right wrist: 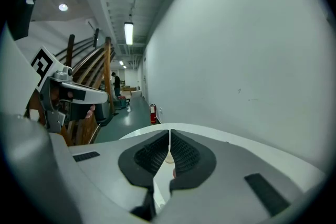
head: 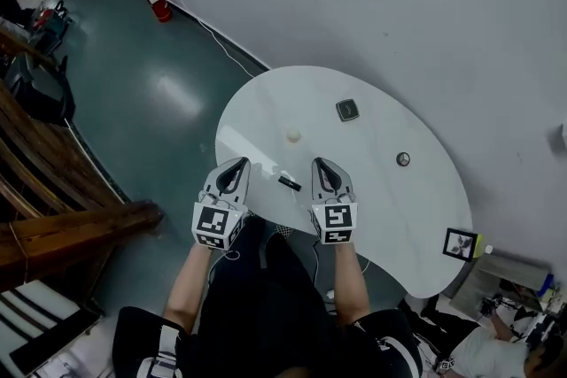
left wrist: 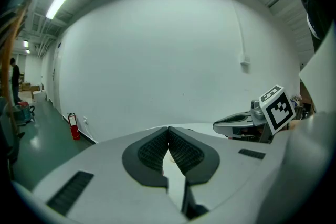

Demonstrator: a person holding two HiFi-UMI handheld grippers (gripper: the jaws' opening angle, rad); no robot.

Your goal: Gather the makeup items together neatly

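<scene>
L hand-held gripper (head: 240,162) & R hand-held gripper (head: 319,162) are both hovering closed, holding nothing, w/ the small black makeup stick (head: 289,182) lying on the surface (head: 416,217) between them, nearer R, long axis running crosswise.

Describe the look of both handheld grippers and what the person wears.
Left gripper and right gripper match: light grey, tapered shells with black ribbed pads, each carrying a cube of black-and-white square markers. Forearms are unsleeved; clothing is black with white stripes.

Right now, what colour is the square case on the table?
The square case is dark, light-edged; head view best.
</scene>
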